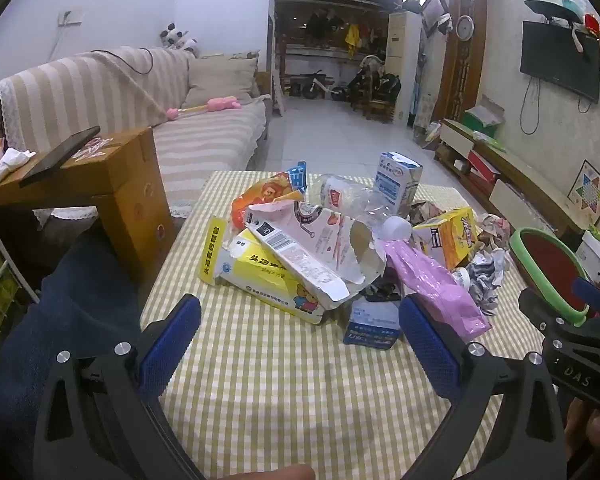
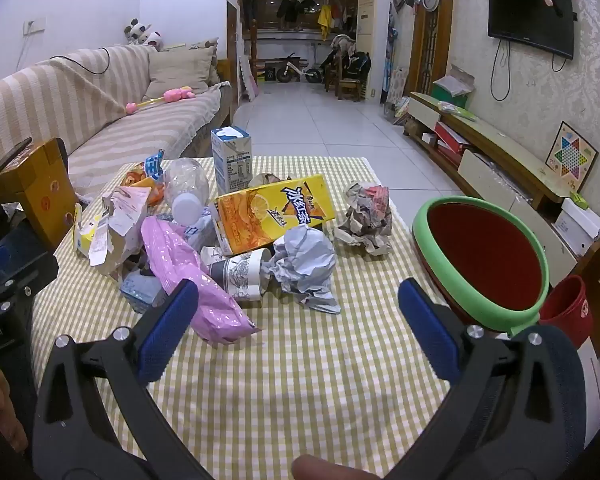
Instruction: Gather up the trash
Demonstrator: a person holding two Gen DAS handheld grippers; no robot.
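Both grippers, left [image 1: 300, 324] and right [image 2: 298, 312], gape empty; yellow tea carton [image 2: 274, 212] lies lengthwise, left-right

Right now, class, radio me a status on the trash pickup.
Left gripper and right gripper open, empty. Trash pile untouched on table. Green-rimmed bin at table's right, path clear.

Striped sofa [image 1: 100, 92]: seen far beyond the gripper, to its left; a pink toy [image 1: 216, 105] is laid on the seat. Wooden side cabinet [image 1: 112, 184]: placed left of the gripper, a dark phone [image 1: 60, 156] propped on top. Wall television [image 1: 560, 60]: mounted high to the right. Round wall clock [image 1: 465, 28]: hung far ahead. Checkers board [image 1: 590, 192]: leaned at the right. Balance bike [image 1: 318, 85]: parked far ahead.
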